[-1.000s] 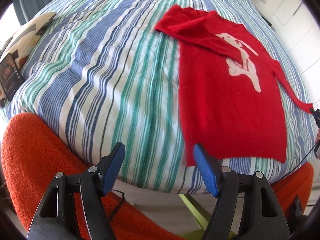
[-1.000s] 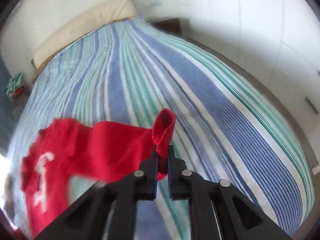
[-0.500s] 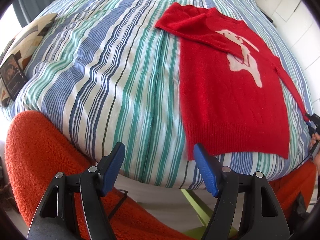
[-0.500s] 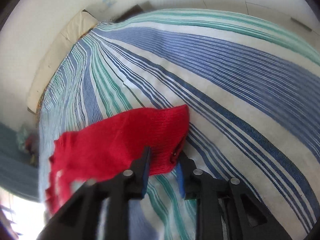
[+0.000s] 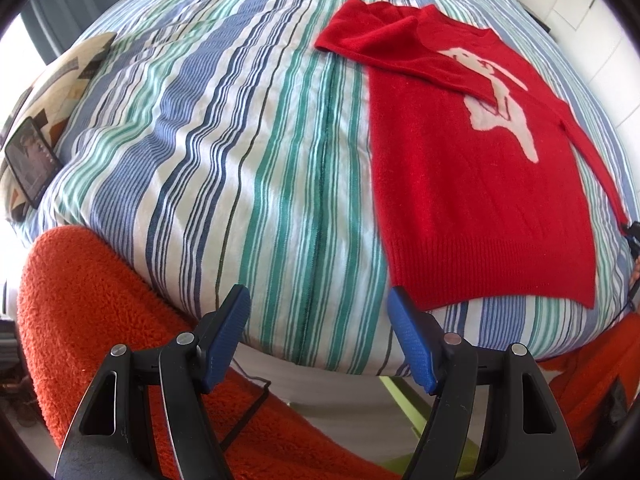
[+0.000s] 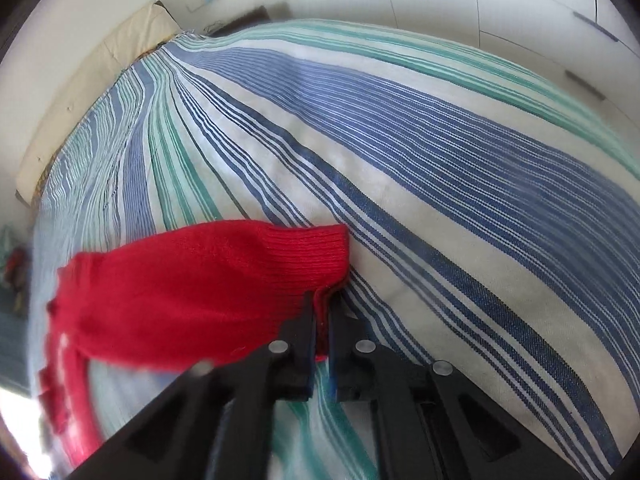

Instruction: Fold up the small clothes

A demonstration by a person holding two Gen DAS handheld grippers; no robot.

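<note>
In the left wrist view the red sweater (image 5: 480, 184) lay flat at right on the striped bed (image 5: 224, 128), one sleeve folded across; the left gripper (image 5: 318, 332) gaped, empty. In the right wrist view the right gripper (image 6: 322, 320) pinched the other sleeve's cuff (image 6: 316, 256); the body looked blurred, its fold undone.

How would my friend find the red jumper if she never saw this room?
Look at the big bed with the blue, green and white striped cover. On its right side, near the foot edge, lies the red jumper, spread flat. It is the only red garment on the bed, with a white animal picture on its chest.
</note>
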